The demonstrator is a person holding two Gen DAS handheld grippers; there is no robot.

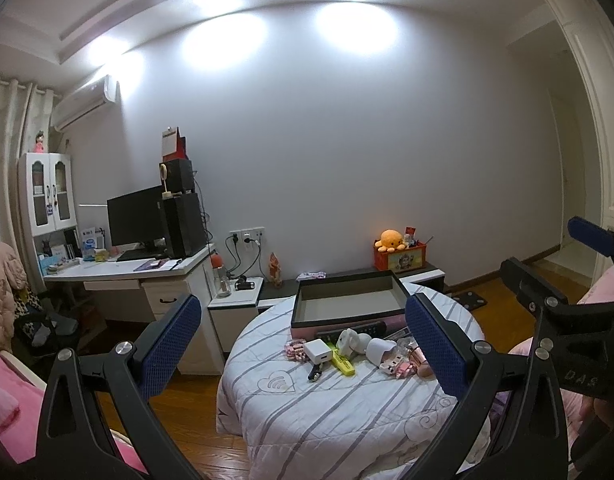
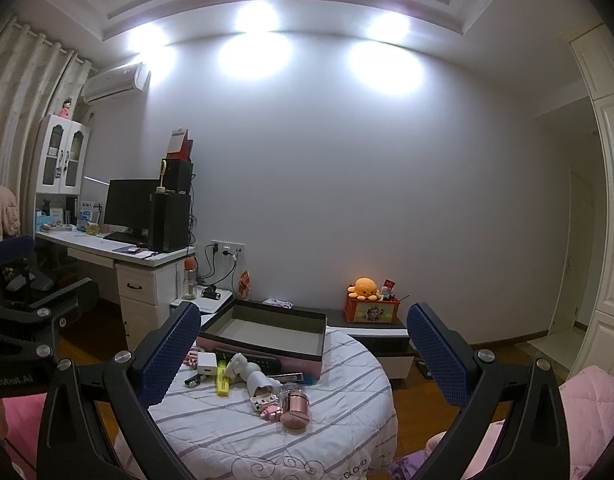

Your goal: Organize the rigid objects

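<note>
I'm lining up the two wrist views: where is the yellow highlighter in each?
Left wrist view: the yellow highlighter lies low and just right of centre, beside the white charger.
Right wrist view: it lies low and left of centre, near the left-side finger.
Shared landmark: the open box behind the clutter.

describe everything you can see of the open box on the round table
The open box is a shallow rectangular tray, dark on its rim and outer upper walls, grey-beige inside, with a pink band along its base. It looks like stiff cardboard. It sits flat at the far side of the striped cloth-covered table and appears empty. A dark remote lies against its front wall; the small items are clustered in front of it.
</note>
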